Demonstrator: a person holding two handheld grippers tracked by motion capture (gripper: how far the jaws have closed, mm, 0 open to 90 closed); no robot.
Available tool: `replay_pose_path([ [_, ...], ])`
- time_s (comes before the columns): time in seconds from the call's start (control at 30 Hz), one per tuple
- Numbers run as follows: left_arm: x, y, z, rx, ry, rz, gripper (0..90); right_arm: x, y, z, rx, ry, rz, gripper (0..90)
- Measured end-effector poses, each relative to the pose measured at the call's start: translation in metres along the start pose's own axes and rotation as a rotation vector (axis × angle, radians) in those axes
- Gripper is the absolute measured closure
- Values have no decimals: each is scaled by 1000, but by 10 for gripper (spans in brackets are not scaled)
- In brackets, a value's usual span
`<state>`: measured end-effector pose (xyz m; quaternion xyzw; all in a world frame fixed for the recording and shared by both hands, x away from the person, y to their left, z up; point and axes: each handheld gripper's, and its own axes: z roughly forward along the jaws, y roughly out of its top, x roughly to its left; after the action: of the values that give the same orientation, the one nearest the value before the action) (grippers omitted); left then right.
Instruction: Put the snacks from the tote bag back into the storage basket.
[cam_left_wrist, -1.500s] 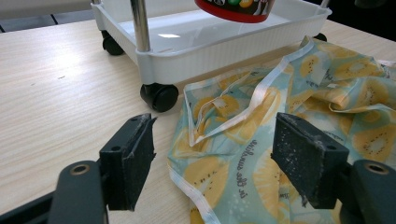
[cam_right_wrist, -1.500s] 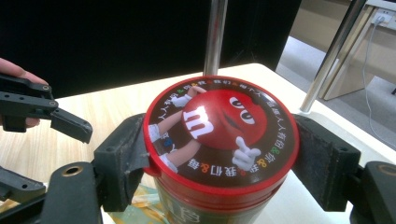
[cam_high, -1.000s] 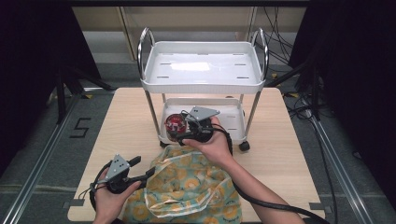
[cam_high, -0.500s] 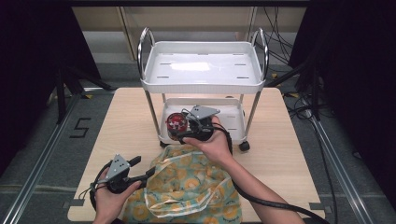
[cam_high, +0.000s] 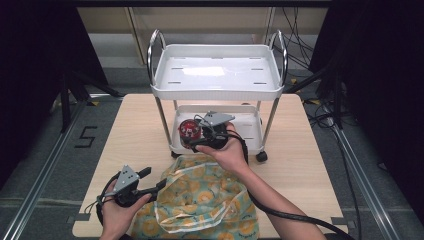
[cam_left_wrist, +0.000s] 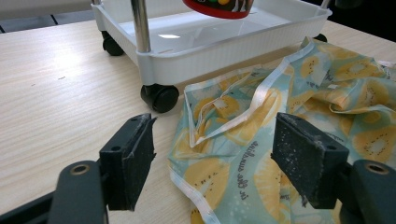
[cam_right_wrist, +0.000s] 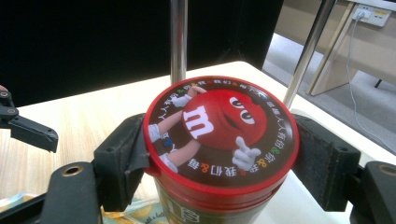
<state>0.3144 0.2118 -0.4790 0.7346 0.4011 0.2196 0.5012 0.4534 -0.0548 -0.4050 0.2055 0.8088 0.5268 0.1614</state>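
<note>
1. At the left of the high view, our left hand-held gripper (cam_high: 152, 186) rests low on the tabletop (cam_high: 135, 130) with its jaws spread wide and nothing between them. In the left gripper view they frame the near edge of the kiwi-print bag (cam_left_wrist: 280, 121), apparently ready to pin or lift the fabric so the opening keeps from collapsing.
2. The kiwi-print bag (cam_high: 200, 200) lies crumpled flat on the tabletop just in front of the white cart (cam_high: 217, 87), its white-trimmed mouth facing the cart. We judge this keeps the carry between cart and bag short.
3. The red-lidded candy canister (cam_high: 189, 130) is held upright above the cart's lower tray, near its left post. In the left gripper view its base hangs clear above the tray, so we read it as lifted and not resting.
4. Our right hand-held gripper (cam_high: 196, 141) is closed on the canister: in the right gripper view both pads press the sides just under the lid (cam_right_wrist: 219, 126). Gripping below the lid's lip probably stops it slipping downward.
</note>
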Motion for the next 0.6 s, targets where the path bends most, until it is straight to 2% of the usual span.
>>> replay_pose_path([
  [0.03, 1, 0, 0, -1, -2, 7, 290, -1, 0, 1, -15, -8, -13, 261],
  [0.07, 0, 0, 0, 0, 2, -2, 290, -1, 1, 2, -17, -6, -17, 261],
  [0.1, 1, 0, 0, -1, 2, -1, 290, 0, 1, 2, -19, -1, -2, 261],
  [0.13, 1, 0, 0, -1, 2, -1, 290, 0, 2, 1, 6, -7, 5, 261],
  [0.2, 1, 0, 0, -1, 1, -1, 290, 0, 2, 2, 5, 3, 5, 261],
  [0.23, 1, 0, 0, 0, 2, 0, 289, -2, 2, 2, -8, -7, -11, 261],
  [0.37, 1, 0, 0, -2, -3, 4, 290, -2, 2, 3, 3, -1, 6, 261],
  [0.4, 0, 0, 0, 0, 2, -2, 289, -3, 2, 5, -17, -3, -8, 261],
  [0.5, 1, 0, -1, 0, 2, 1, 290, -4, 3, 5, -3, -30, -19, 261],
  [0.57, 1, 0, -1, -2, 1, -2, 290, -4, 3, 5, 6, -31, -15, 261],
  [0.6, 1, 0, -1, -2, 1, -1, 289, -3, 3, 6, -10, -20, -9, 261],
])
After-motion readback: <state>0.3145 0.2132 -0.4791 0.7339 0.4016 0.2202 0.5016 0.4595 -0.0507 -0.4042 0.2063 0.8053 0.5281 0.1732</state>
